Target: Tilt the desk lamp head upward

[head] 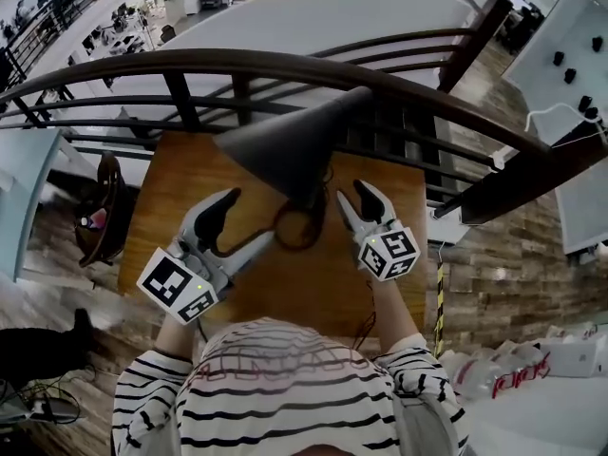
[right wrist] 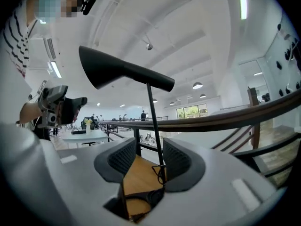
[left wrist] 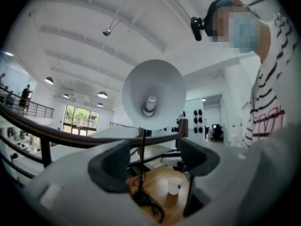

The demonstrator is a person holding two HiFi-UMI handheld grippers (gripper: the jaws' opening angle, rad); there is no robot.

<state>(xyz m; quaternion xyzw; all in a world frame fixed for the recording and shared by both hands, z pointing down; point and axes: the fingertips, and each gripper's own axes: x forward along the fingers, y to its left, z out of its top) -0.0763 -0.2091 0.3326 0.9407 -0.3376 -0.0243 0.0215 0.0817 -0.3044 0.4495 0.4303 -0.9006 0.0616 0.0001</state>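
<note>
The desk lamp stands at the middle of the wooden table [head: 190, 174]. Its dark cone head [head: 294, 145] is tilted, mouth toward the left. In the left gripper view I look into the white inside of the cone [left wrist: 154, 94] at the bulb [left wrist: 150, 105]. The thin stem [left wrist: 141, 159] rises from the round base [head: 300, 226]. My left gripper [head: 239, 230] is open, left of the base and clear of it. My right gripper [head: 359, 203] is open just right of the stem [right wrist: 155, 121], which stands beyond its pads. Neither gripper holds anything.
A dark curved wooden railing [head: 285, 65] runs just behind the table, with an open drop beyond. A black cable [head: 233, 247] loops near the lamp base. A small white cup [left wrist: 174, 185] stands on the table past the lamp. My left gripper [right wrist: 61, 108] shows in the right gripper view.
</note>
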